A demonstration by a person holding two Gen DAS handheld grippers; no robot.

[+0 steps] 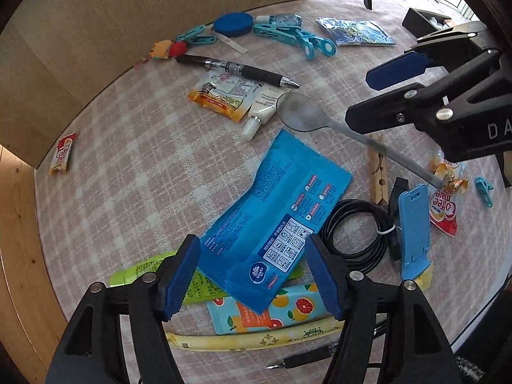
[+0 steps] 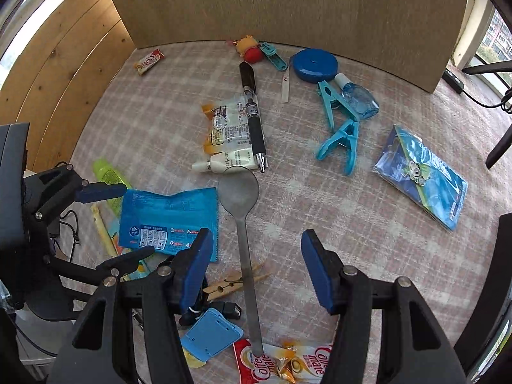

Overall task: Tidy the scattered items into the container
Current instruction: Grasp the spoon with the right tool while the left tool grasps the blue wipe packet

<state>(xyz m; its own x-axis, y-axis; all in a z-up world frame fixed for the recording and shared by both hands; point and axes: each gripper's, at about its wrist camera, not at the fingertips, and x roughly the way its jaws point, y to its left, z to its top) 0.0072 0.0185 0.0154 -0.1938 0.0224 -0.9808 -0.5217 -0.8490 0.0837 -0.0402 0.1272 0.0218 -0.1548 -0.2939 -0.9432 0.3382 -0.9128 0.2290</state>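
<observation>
Many small items lie scattered on a pink checked tablecloth [image 1: 128, 160]. My left gripper [image 1: 256, 275] is open, its blue pads on either side of a blue wet-wipe packet [image 1: 272, 214] that lies flat below it. My right gripper [image 2: 256, 268] is open above a grey metal spoon [image 2: 241, 211], whose handle runs between the fingers; it also shows in the left wrist view [image 1: 393, 89]. The spoon [image 1: 300, 115] lies on the cloth with its bowl near a white tube [image 2: 228, 161]. A black container [image 1: 425, 20] stands at the far right edge of the table.
A black pen [image 2: 252, 118], snack sachets [image 2: 224, 124], teal clips [image 2: 339, 137], a blue tape measure [image 2: 315, 64], a spray bottle [image 2: 360, 100], a blue card packet [image 2: 422, 176], a wooden peg [image 2: 233, 283], a coiled black cable [image 1: 355, 236] and Coffee-mate sachets [image 2: 288, 364] lie around. A cardboard wall [image 2: 288, 9] borders the back.
</observation>
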